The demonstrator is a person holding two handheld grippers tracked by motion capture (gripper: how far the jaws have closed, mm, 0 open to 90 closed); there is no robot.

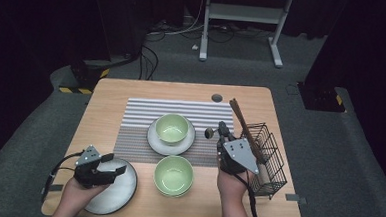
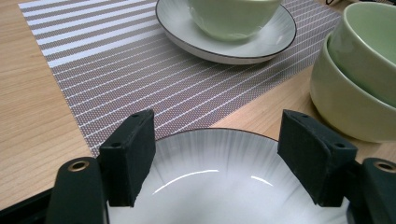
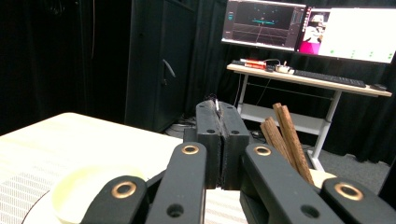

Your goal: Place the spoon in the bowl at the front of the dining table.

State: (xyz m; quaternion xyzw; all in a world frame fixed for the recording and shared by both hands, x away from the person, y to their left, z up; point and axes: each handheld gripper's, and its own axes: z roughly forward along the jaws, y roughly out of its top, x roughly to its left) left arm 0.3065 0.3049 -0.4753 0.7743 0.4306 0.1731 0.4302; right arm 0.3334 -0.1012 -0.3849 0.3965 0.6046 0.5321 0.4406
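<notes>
Right now your right gripper (image 1: pixel 223 131), mid-right of the high view, has its jaws pressed together on a thin metal spoon (image 1: pixel 210 133) beside the wire basket (image 1: pixel 271 157). Lower left, your left gripper (image 2: pixel 217 154) gapes empty over a white plate (image 2: pixel 210 186).

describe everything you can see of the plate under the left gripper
The plate is round and shallow, glossy white to pale grey with fine lines fanning out from its centre and a thin dark rim. It looks ceramic. It lies flat on the bare wooden table at the near left corner, empty, just off the striped placemat and left of the stacked green bowls. The left gripper hangs above it with jaws wide open, one toward each side of the plate; whether they touch it can't be told.
</notes>
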